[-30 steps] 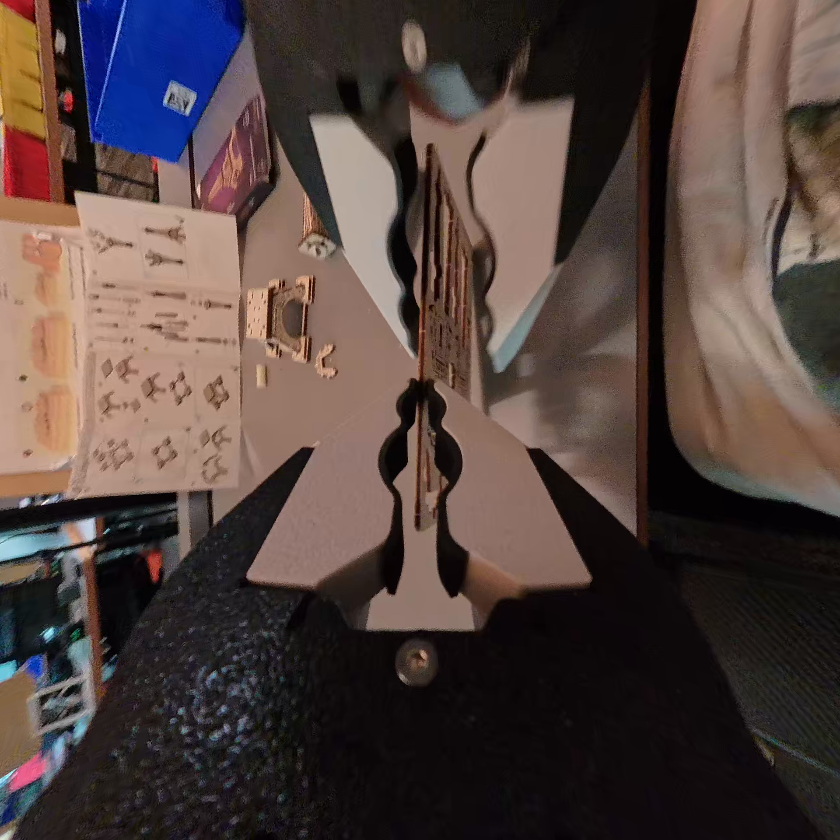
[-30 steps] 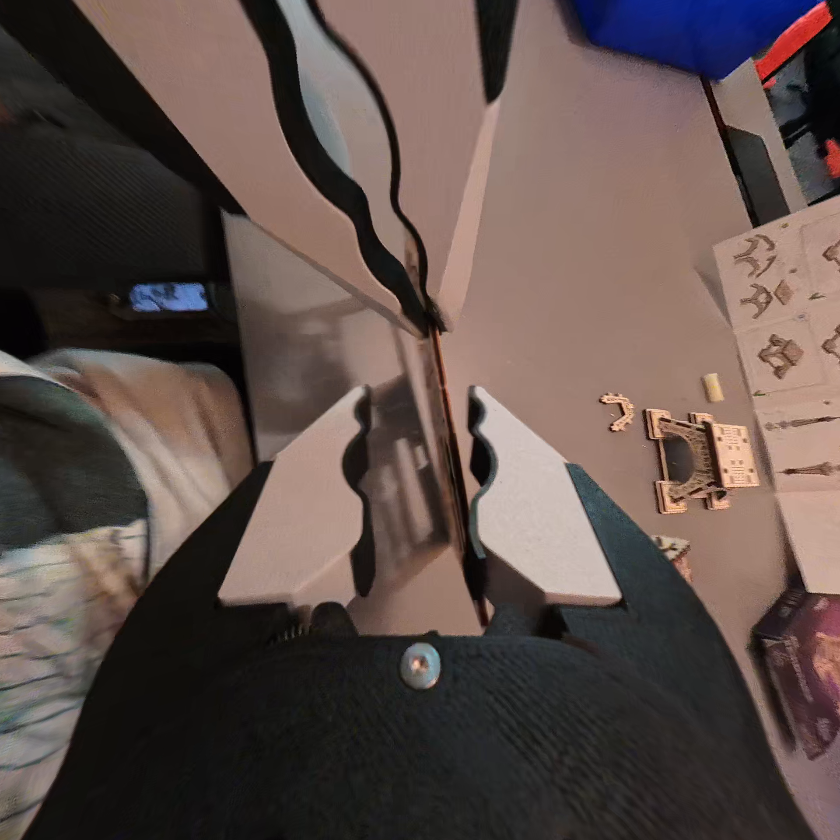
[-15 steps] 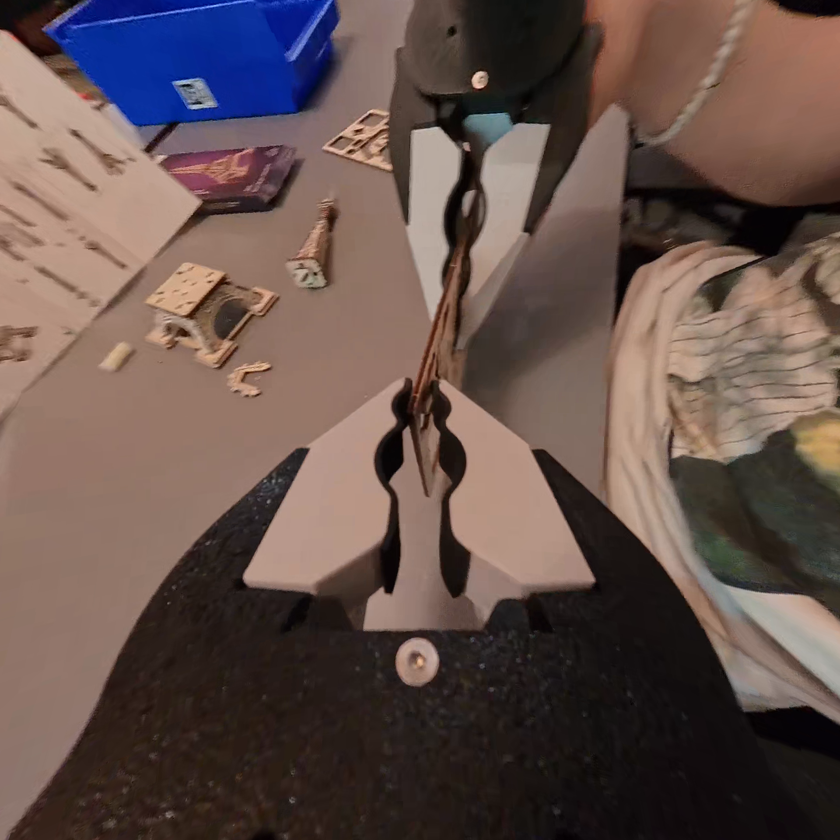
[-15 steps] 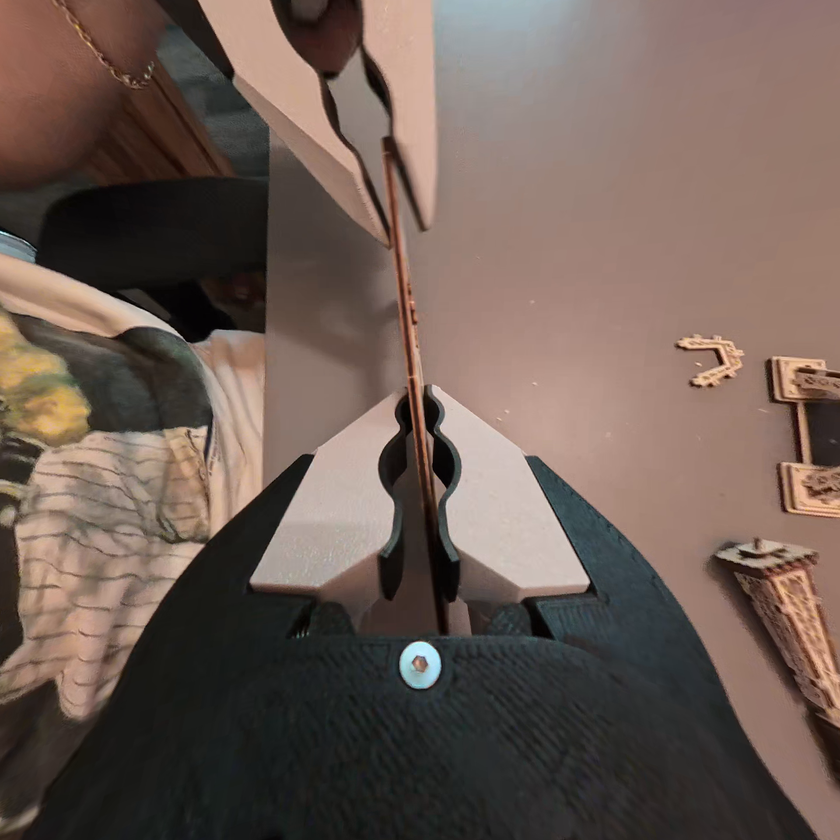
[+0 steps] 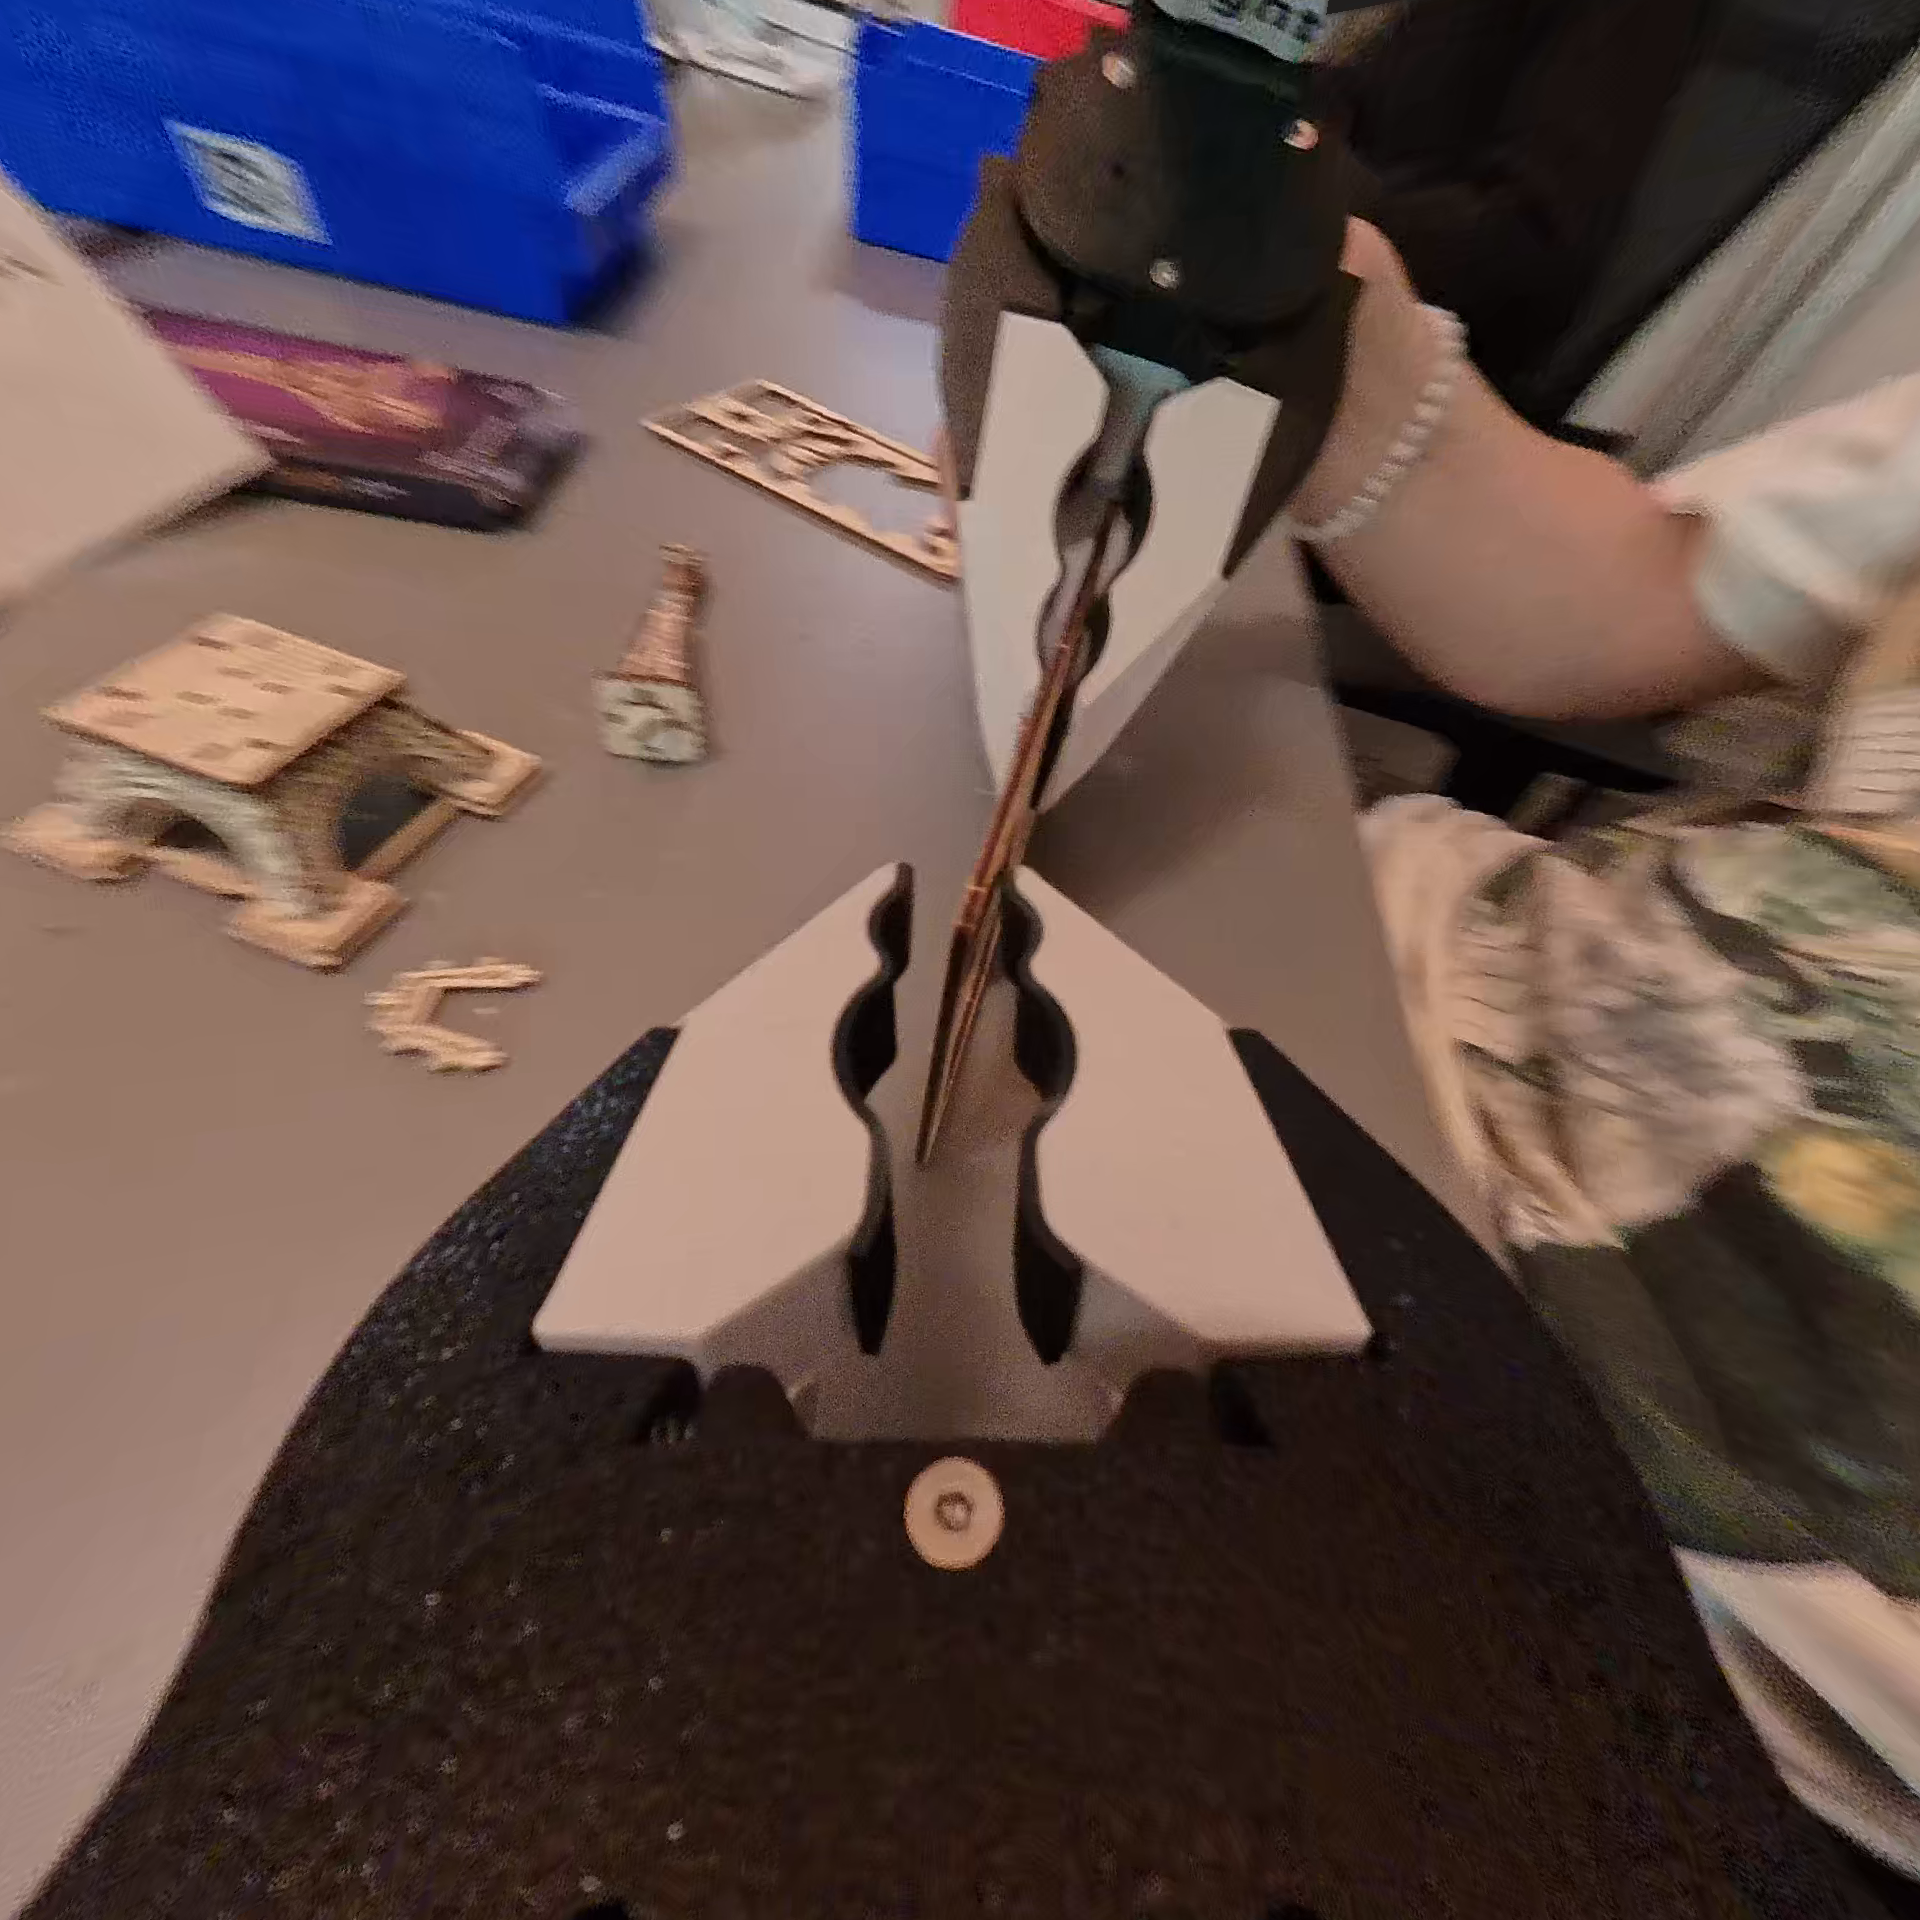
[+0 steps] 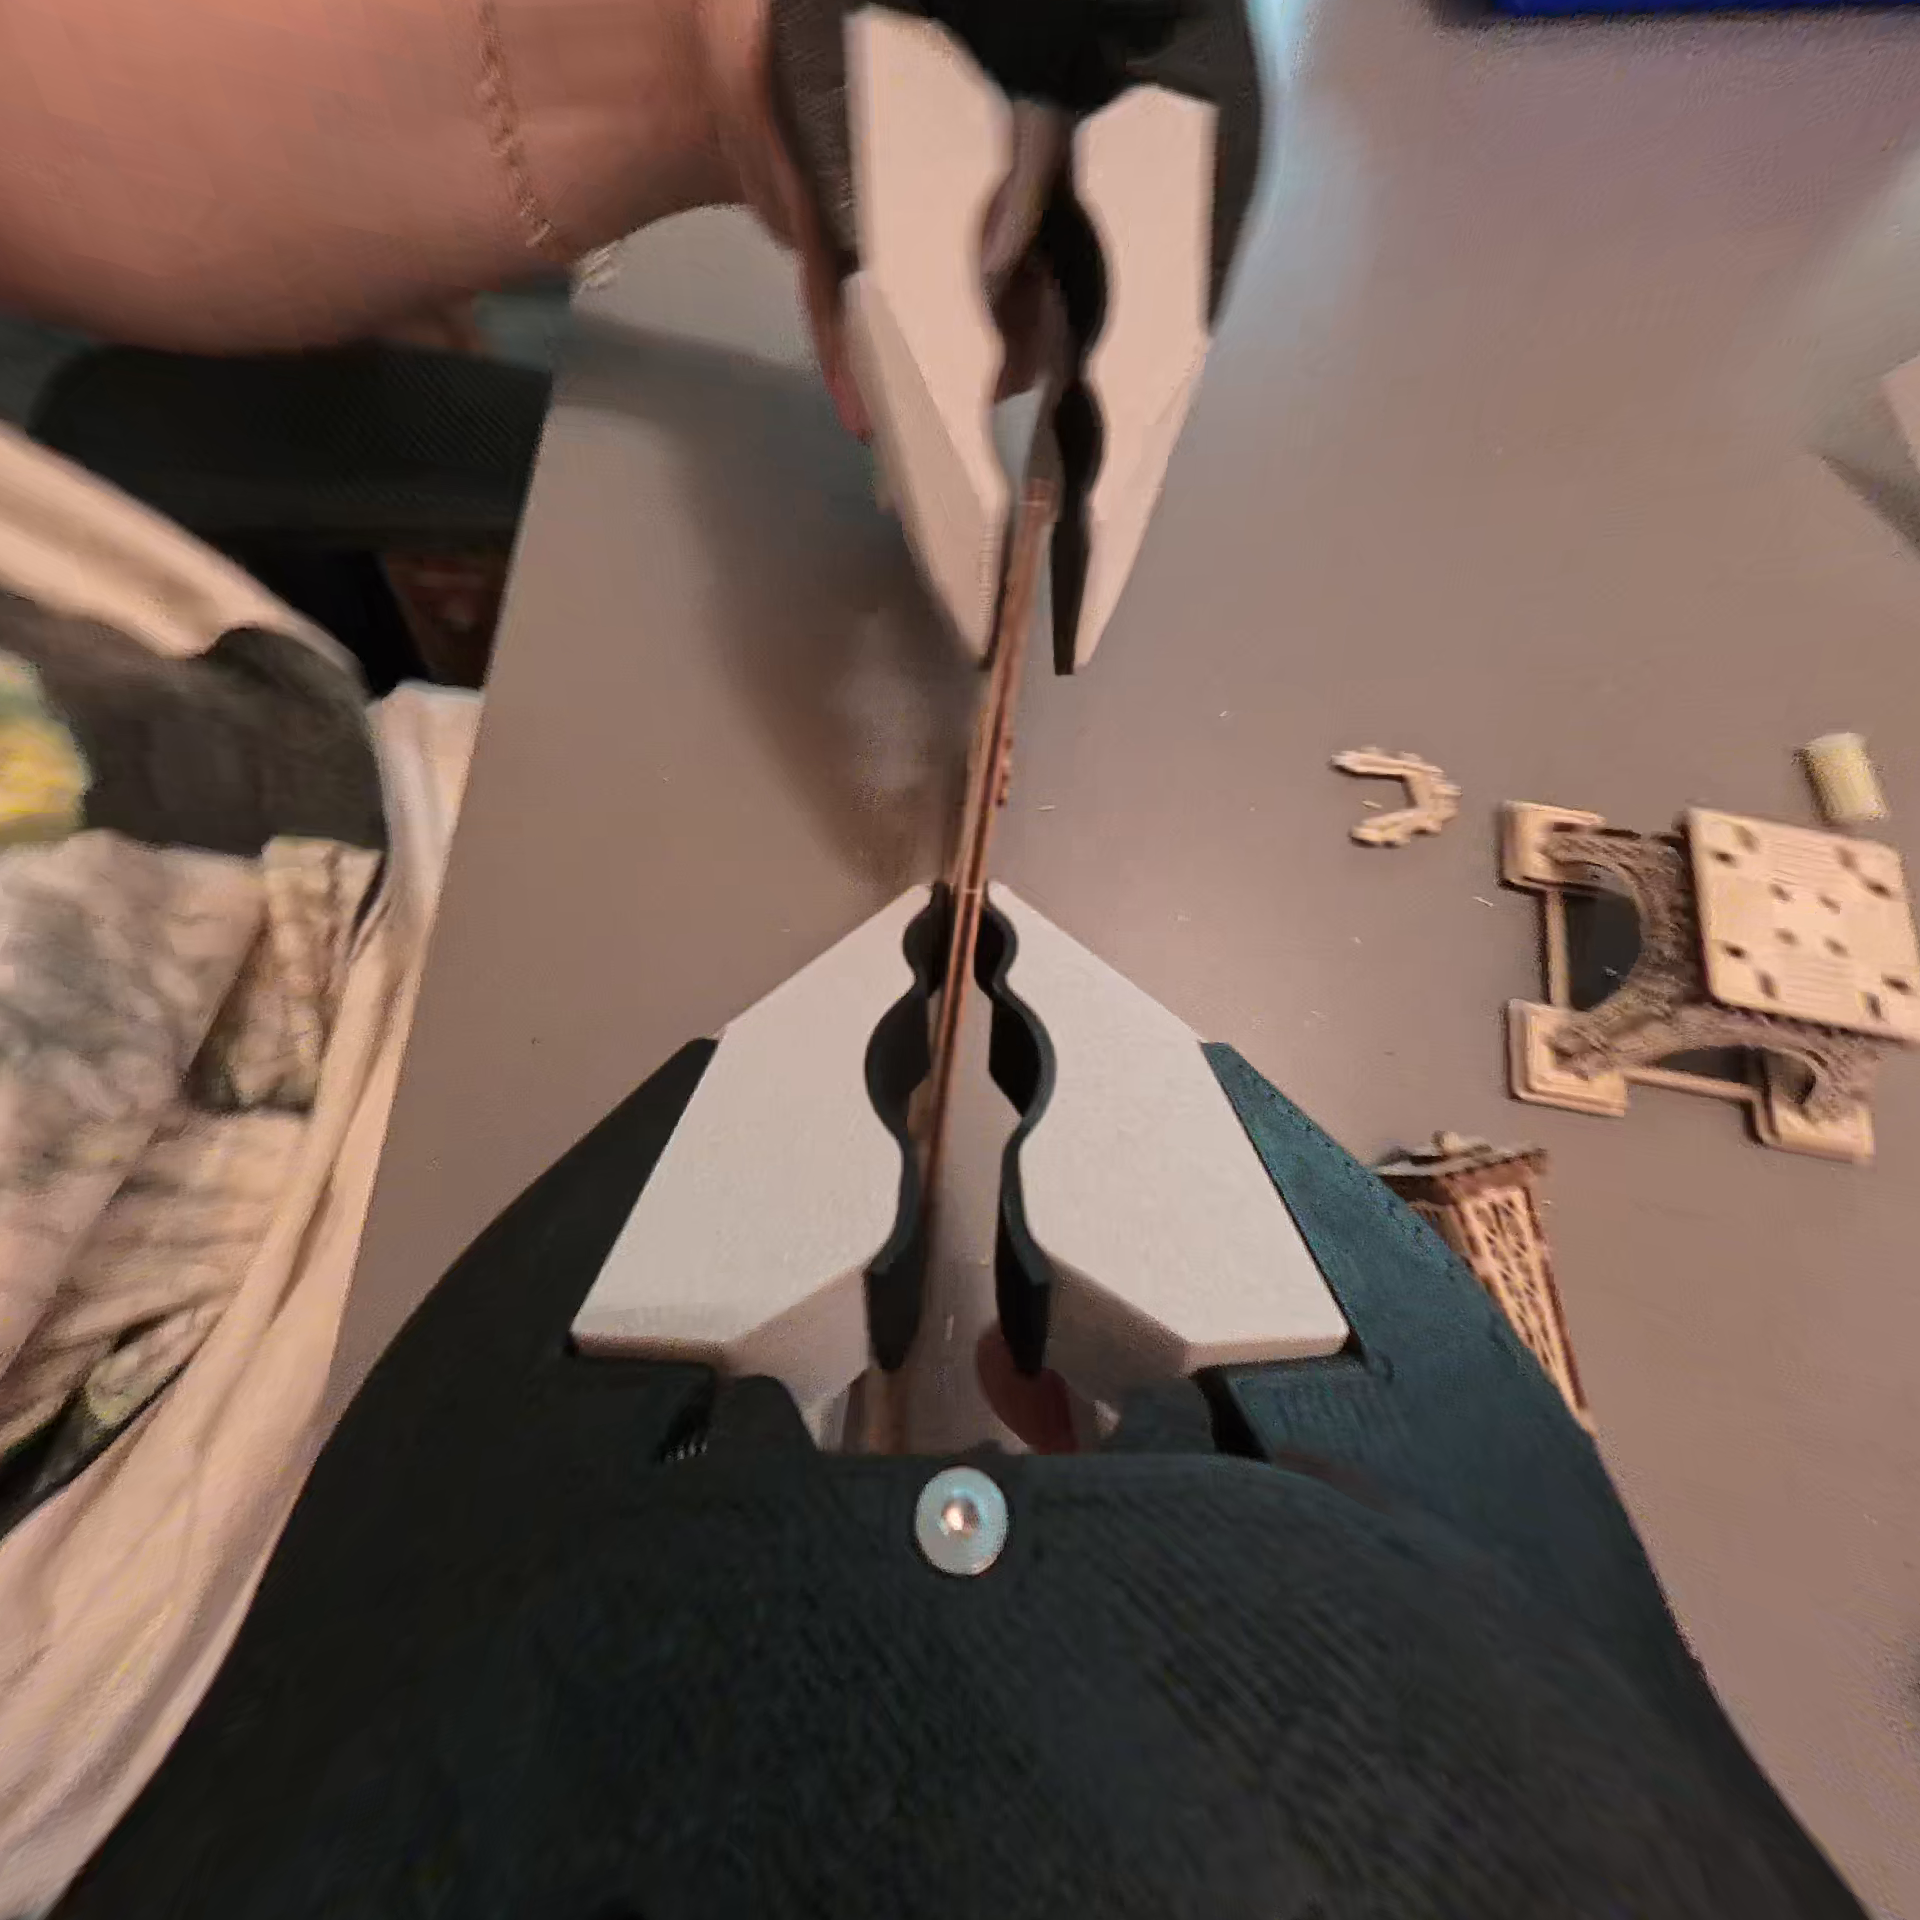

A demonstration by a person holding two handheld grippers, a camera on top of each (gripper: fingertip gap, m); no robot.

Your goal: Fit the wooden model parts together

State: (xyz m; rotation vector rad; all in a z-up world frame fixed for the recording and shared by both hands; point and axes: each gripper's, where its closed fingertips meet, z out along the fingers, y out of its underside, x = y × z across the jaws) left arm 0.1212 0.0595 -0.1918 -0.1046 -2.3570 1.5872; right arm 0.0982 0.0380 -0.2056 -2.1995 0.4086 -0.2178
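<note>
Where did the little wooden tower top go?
The tower top lies on the grey table, left of the grippers in the left wrist view, between the arched wooden base and the cut-out wooden sheet.

Two blue bins, two grippers, one purple box

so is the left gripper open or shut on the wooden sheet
Open. In the left wrist view the left gripper shows clear gaps either side of the thin wooden sheet, which the right gripper pinches at its far end.

wooden sheet between both claws
</note>
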